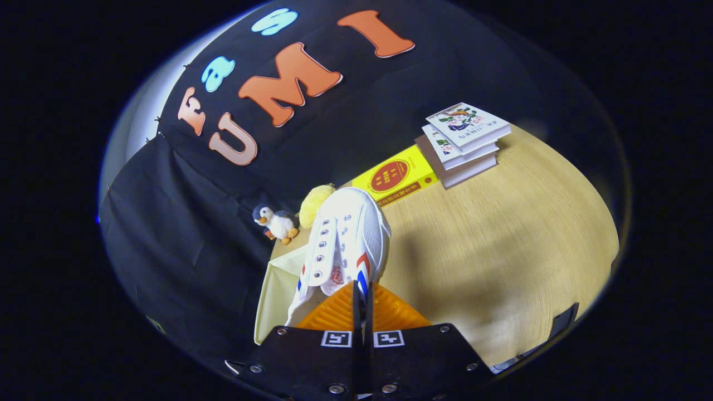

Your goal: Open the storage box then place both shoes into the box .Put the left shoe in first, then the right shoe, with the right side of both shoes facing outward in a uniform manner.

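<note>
Pale wooden table (501, 239) against black cloth wall, gripper (361, 295) fingers pinched together on white shoe's (348, 239) rim, shoe lifted above cream storage box (276, 295), box mostly hidden, book stack (462, 142) far right.

— What sort of place am I steering in?
— A staged booth, I'd say, dressed like a home: black cloth wall (184, 223), a wooden table (501, 250) with a stack of books (465, 142), a yellow book (396, 177), and a penguin plush (276, 223) beside a yellow plush (315, 203).
</note>
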The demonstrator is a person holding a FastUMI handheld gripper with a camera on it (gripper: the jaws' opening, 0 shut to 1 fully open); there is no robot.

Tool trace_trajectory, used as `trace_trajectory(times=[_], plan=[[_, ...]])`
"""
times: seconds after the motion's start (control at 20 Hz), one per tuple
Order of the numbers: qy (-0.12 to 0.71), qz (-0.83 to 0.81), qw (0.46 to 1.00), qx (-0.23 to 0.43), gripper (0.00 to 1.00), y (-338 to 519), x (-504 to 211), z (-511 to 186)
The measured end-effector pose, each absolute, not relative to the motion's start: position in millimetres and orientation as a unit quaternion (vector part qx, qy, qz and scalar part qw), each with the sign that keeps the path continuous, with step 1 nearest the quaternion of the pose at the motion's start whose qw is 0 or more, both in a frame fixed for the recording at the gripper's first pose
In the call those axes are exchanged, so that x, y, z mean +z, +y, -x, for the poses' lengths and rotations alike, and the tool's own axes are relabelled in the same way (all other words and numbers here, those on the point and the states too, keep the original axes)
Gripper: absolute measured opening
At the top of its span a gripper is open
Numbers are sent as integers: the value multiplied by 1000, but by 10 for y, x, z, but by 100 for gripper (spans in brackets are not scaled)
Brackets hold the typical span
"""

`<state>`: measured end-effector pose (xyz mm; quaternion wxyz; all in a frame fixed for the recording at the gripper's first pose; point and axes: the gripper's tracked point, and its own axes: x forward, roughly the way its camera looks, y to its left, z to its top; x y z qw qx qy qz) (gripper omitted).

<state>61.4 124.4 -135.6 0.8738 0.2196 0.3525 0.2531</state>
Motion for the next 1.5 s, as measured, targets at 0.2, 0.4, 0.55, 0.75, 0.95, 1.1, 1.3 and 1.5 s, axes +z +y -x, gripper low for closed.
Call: trace_trajectory(times=[0.2,0.4,0.55,0.75,0.95,1.1,1.3,1.5], plan=[[344,-210,874,272,0,1742,-1171,-399],[345,-191,875,281,0,2181,-1205,-211],[357,-174,876,274,0,2444,-1367,-110],[372,-136,884,250,0,2610,-1655,-50],[373,-87,898,215,0,2586,-1859,-72],[363,-22,911,194,0,2533,-1946,-117],[389,-38,897,206,5,2663,-2029,29],[338,-37,917,209,50,2616,-1577,-126]])
